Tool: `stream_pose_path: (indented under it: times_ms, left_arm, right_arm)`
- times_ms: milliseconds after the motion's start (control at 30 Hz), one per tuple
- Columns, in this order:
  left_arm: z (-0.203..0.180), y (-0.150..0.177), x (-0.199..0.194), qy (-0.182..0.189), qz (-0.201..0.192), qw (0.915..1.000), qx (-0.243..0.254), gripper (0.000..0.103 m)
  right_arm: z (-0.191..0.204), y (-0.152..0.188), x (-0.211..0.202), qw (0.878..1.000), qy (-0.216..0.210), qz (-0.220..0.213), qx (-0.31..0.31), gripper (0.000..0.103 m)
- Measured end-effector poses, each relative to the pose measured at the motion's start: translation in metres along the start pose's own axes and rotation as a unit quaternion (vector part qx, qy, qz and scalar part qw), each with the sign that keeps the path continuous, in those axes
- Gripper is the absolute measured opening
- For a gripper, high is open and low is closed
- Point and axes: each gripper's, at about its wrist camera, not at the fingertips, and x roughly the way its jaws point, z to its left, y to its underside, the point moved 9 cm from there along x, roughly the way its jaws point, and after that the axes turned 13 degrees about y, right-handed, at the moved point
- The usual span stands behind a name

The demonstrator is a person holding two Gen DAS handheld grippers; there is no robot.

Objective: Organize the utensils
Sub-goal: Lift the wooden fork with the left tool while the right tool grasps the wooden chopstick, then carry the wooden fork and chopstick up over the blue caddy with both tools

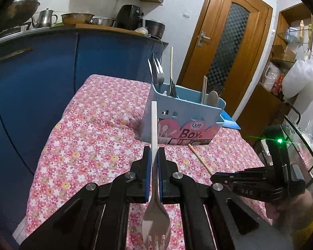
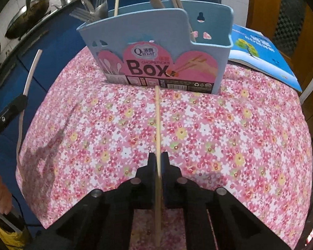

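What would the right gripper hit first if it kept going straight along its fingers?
Probably the flowered tablecloth: the right gripper, shut on a wooden chopstick, tilts down at it. Further along that line stands the blue chopsticks box; depth is unclear.

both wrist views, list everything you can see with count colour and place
spork: one, white handle, steel head, clamped in left claw
chopstick: one, pale wood, lying on the cloth, between the right claw's pads
box: one, light blue with pink label, far end of table
utensils in box: several, steel forks, wooden sticks and a spoon, standing upright
cloth: one, pink floral, covering table
book: one, blue, right of box
cabinets: blue, left of table
pots: several, steel, on counter
door: one, brown wood, behind box
left claw: black, shut on spork
right claw: black, shut on chopstick
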Motion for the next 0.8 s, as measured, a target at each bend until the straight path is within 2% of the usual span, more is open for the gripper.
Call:
stream_pose_path:
  times_ms: [133,333,500,800]
  left_arm:
    - [-0.003,-0.005,-0.004,0.007,-0.011,0.9999,0.003,0.004]
    - [-0.017,-0.019,-0.012,0.022,-0.042,0.9988,0.013,0.004]
    - [-0.030,-0.040,-0.012,0.032,-0.067,0.9968,0.029,0.004]
    - [-0.046,-0.096,0.011,0.046,-0.108,0.9922,0.042,0.004]
  right_arm:
    - [0.000,0.004,-0.010,0.998,-0.046,-0.016,0.029,0.006]
    - [-0.002,0.007,-0.049,0.991,-0.080,-0.093,0.051,0.006]
    - [-0.009,-0.003,-0.087,0.982,-0.061,-0.176,0.041,0.006]
    - [-0.034,-0.042,-0.114,0.962,-0.059,-0.256,0.077,0.006]
